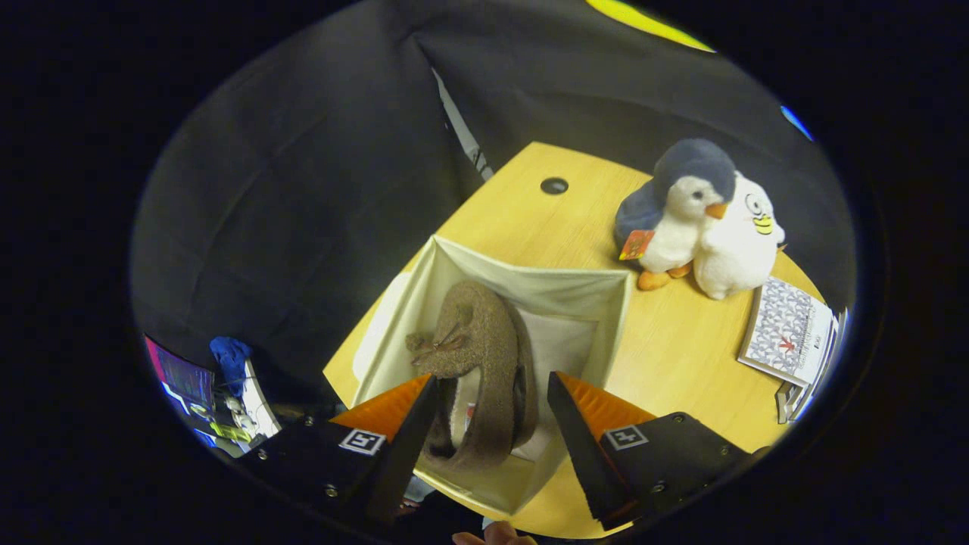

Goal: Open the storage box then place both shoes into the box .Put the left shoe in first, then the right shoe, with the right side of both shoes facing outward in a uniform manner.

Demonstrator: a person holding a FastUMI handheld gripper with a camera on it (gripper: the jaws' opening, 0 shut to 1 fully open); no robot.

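One storage box (606, 318), open, stands on the table (681, 363). One brown shoe (477, 356) lies on its side inside the box. The gripper (492, 386) hangs over the box, fingers spread, clasping nothing. Beyond the box: two plush toys (700, 219); beside them, one booklet (787, 333).

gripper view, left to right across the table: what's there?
Storage box holding a brown shoe, open gripper above it → penguin plush → white plush → booklets.
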